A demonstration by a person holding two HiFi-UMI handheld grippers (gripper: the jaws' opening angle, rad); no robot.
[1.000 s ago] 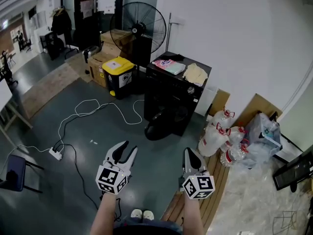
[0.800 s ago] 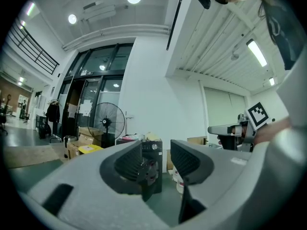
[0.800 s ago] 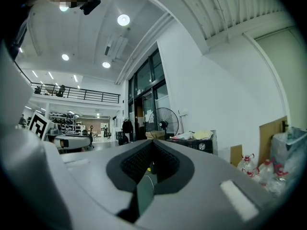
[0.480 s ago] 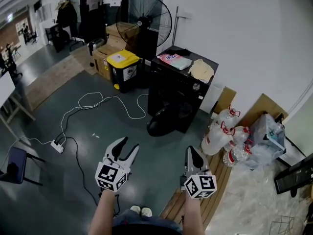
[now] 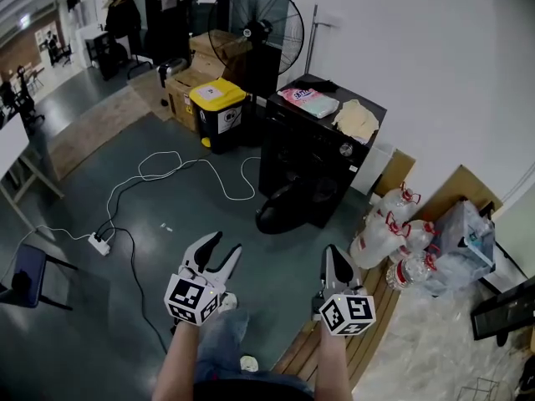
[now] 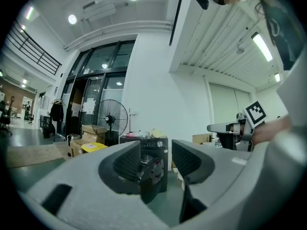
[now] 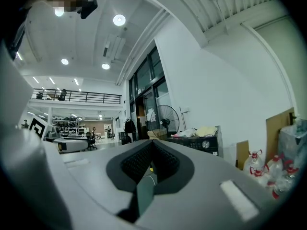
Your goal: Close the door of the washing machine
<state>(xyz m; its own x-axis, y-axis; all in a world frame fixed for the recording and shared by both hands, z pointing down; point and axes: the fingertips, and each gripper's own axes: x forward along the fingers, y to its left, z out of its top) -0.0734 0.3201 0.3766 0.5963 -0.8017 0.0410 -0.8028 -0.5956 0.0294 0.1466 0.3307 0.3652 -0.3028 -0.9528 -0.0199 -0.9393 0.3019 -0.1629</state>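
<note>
The black front-loading washing machine stands against the white wall, and its round door hangs open towards the floor. My left gripper is held level some way short of it, open with nothing between its fingers. Through its jaws the left gripper view shows the washing machine and the open door straight ahead. My right gripper is beside the left one, shut and empty. In the right gripper view the washing machine lies to the right of the right gripper.
A pink pack and a yellow cloth lie on the machine. A standing fan, a yellow-lidded bin and cardboard boxes are to its left. A white cable trails across the floor. Water bottles and wooden boards are on the right.
Both grippers have come forward towards the washing machine and sunk a little. The machine looks nearer, and a leg now steps forward below the left gripper.
</note>
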